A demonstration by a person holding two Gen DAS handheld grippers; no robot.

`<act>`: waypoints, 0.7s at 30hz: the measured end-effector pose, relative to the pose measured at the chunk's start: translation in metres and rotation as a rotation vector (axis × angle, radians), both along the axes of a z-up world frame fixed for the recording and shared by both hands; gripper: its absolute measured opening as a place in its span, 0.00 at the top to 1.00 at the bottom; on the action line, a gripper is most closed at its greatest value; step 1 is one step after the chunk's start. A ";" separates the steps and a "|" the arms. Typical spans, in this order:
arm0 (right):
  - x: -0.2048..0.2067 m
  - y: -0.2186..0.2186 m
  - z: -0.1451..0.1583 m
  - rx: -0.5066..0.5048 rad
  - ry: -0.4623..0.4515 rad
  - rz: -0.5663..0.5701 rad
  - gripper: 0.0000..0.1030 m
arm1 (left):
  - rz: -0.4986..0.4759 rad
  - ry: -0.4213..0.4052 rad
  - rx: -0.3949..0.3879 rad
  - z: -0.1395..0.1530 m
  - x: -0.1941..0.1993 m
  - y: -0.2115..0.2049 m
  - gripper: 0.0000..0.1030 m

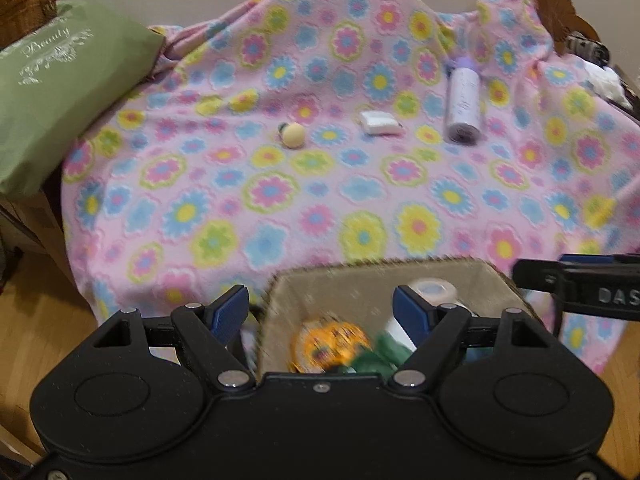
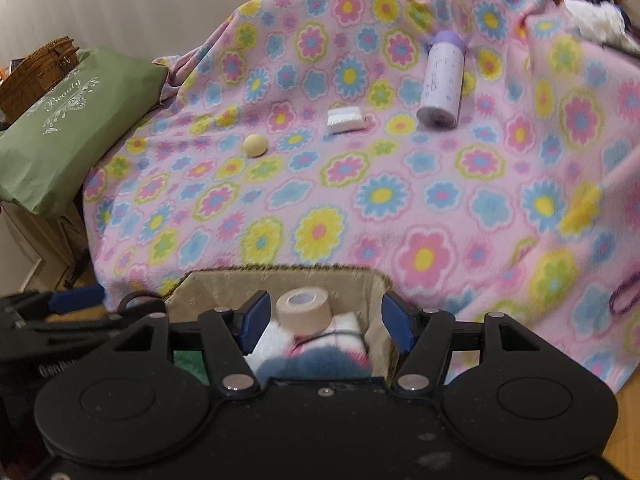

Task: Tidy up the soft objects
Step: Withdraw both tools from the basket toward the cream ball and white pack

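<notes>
Fabric-lined basket (image 2: 360, 288) at near edge of flowered pink blanket (image 2: 400, 200), braided rim, beige lining

Inside basket: beige tape roll (image 2: 306, 306) on end atop white folded cloth (image 2: 344, 326); blue fuzzy item (image 2: 312, 364) at near side; orange patterned soft toy (image 1: 330, 346) and green cloth (image 1: 380, 356) toward the left part, blurred

Left gripper (image 1: 322, 312) over basket's left part, jaws apart, nothing between the blue pads (image 1: 230, 312)

Right gripper (image 2: 322, 322) over basket's right part, jaws apart, tape roll in line between them but below, untouched by pads

Left on blanket, toward middle and far side: cream ball (image 2: 255, 145), small white packet (image 2: 346, 120) to its right, lavender bottle (image 2: 442, 80) lying on its side further right, cap toward far edge; all three apart from one another and well away from basket

Purple loop (image 2: 624, 296) at blanket's right edge, blurred

Green pillow (image 2: 68, 128) with white "Beauty" lettering off blanket's left edge; wicker basket (image 2: 40, 68) behind it

Wood floor (image 1: 36, 320) below blanket's near left
</notes>
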State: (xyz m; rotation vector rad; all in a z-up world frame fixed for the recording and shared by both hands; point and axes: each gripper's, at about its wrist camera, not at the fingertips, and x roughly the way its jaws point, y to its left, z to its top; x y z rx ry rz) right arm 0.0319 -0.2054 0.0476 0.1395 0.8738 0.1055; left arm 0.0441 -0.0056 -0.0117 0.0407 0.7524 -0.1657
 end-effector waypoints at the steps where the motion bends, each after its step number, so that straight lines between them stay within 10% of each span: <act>1: 0.004 -0.001 0.001 -0.005 -0.006 0.002 0.39 | 0.008 -0.010 0.008 0.001 0.006 0.002 0.27; 21: 0.114 -0.002 -0.031 -0.099 0.025 0.046 0.36 | 0.049 -0.057 0.114 -0.024 0.126 0.010 0.25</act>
